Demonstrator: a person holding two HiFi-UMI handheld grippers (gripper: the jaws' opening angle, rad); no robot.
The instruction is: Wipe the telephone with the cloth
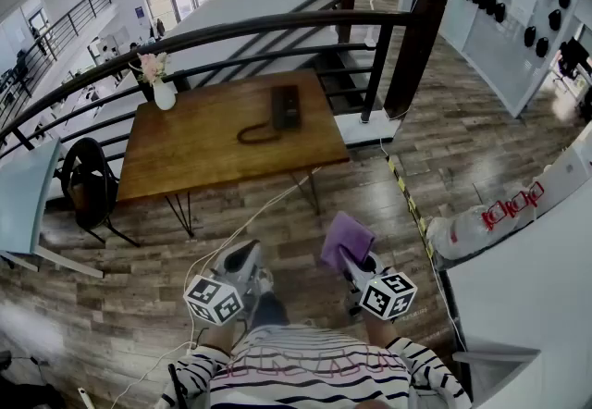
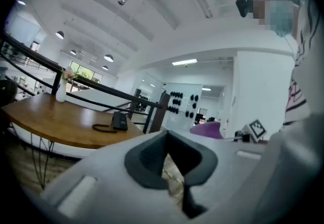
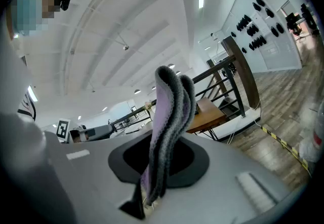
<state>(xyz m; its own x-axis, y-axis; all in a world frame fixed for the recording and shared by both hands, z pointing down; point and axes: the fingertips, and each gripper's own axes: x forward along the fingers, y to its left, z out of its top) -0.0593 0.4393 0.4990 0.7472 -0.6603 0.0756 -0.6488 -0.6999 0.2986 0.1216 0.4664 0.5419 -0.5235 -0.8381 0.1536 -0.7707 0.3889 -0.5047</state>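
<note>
approach step: cloth in hand, telephone not yet reached.
my right gripper [image 1: 359, 261] is clamped on the purple cloth [image 1: 345, 238], which stands up out of its jaws; my left gripper [image 1: 242, 261] has its jaws together on nothing; the telephone [image 1: 284, 107] lies on the wooden table [image 1: 203, 153], well apart from both; next, i judge, the cloth must be carried over and laid on it; the head view shows the floor between; only the right gripper view shows the folds pinched.
</note>
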